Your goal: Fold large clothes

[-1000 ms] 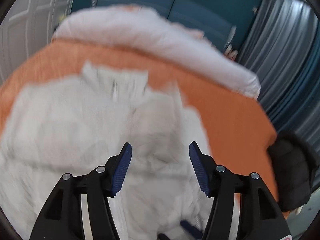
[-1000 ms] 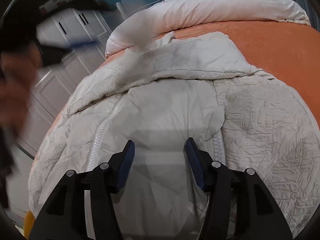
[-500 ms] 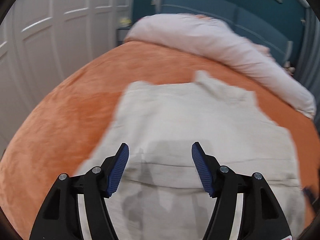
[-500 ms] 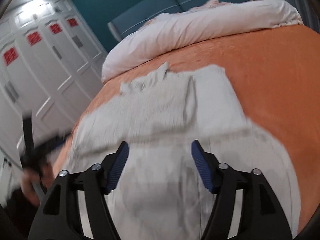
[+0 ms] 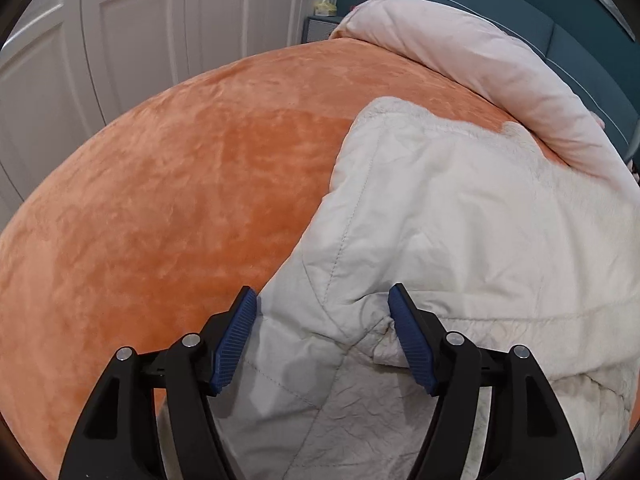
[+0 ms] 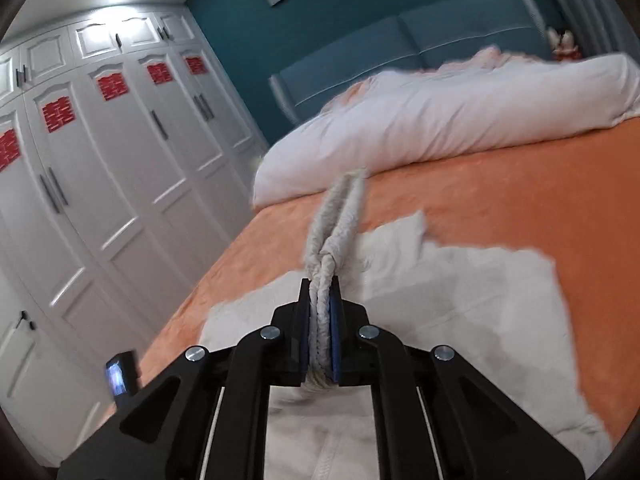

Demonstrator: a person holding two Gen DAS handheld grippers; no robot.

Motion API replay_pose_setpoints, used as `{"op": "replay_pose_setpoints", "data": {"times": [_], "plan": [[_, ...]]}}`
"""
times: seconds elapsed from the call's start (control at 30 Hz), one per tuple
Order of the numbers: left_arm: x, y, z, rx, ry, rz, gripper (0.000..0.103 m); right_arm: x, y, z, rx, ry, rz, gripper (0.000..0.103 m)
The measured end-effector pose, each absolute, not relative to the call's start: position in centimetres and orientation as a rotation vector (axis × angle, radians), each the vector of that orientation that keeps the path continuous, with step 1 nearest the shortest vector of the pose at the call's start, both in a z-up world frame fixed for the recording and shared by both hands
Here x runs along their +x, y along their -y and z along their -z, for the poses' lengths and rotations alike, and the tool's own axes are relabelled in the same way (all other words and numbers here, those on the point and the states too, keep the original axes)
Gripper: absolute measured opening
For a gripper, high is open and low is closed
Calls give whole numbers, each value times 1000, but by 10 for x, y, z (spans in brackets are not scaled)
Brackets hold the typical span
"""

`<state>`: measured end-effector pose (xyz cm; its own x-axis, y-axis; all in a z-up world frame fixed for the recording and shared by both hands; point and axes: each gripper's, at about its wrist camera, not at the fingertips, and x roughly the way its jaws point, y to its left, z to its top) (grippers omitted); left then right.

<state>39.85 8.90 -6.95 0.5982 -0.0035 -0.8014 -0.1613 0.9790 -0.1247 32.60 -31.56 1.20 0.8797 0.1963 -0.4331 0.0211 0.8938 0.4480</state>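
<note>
On the orange plush bed cover (image 5: pixel 168 184) lies a pale quilted coat (image 5: pixel 460 220). Its crumpled edge sits between the left claw (image 5: pixel 322 336), whose ribbed blue pads are spreading apart, untouched. Right of it, the right claw (image 6: pixel 320 320) pinches a bunched coat fold.

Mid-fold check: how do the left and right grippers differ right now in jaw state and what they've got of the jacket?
The right gripper is clamped on a bunched edge of the cream jacket; the left gripper holds nothing, its jaws wide and opening. The right one has jacket between its pads; the left's fingers only straddle a fold. Both have black arms and blue pads.
</note>
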Motion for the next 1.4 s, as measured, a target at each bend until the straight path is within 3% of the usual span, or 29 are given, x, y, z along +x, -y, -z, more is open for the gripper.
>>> {"op": "replay_pose_setpoints", "data": {"times": [0.03, 0.1, 0.13, 0.37, 0.47, 0.57, 0.67, 0.73, 0.9, 0.97, 1.03, 1.1, 1.2, 1.4], "plan": [[397, -87, 72, -179, -918, -100, 71, 334, 323, 4, 456, -552, -54, 7], [397, -79, 73, -138, -911, -107, 76, 366, 343, 86, 440, -876, 49, 10], [397, -75, 74, -115, -911, -116, 76, 367, 346, 101, 459, -907, 31, 10], [399, -73, 80, -92, -900, -132, 77, 314, 322, 30, 343, -574, 196, 17], [399, -72, 82, -82, -896, -139, 77, 331, 275, 17, 206, -617, 29, 15], [398, -72, 82, -84, -896, -137, 78, 357, 250, 50, 152, -755, -41, 14], [398, -73, 83, -93, -893, -131, 79, 344, 273, 87, 236, -784, -26, 11], [398, -74, 84, -100, -893, -128, 80, 331, 289, 91, 320, -778, 1, 0], [397, -81, 76, -135, -905, -115, 81, 276, 348, 91, 478, -804, 170, 2], [384, -91, 63, -150, -914, -103, 81, 244, 362, 77, 470, -812, 227, 12], [356, -108, 45, -184, -917, -78, 79, 184, 373, 58, 475, -799, 226, 30], [312, -131, 26, -217, -933, -14, 80, 134, 380, 50, 504, -800, 192, 58], [251, -161, 13, -248, -999, 63, 84, 59, 379, 55, 571, -873, 141, 71], [165, -187, 33, -362, -1150, 141, 84, -36, 361, 98, 709, -996, 118, 77]]}}
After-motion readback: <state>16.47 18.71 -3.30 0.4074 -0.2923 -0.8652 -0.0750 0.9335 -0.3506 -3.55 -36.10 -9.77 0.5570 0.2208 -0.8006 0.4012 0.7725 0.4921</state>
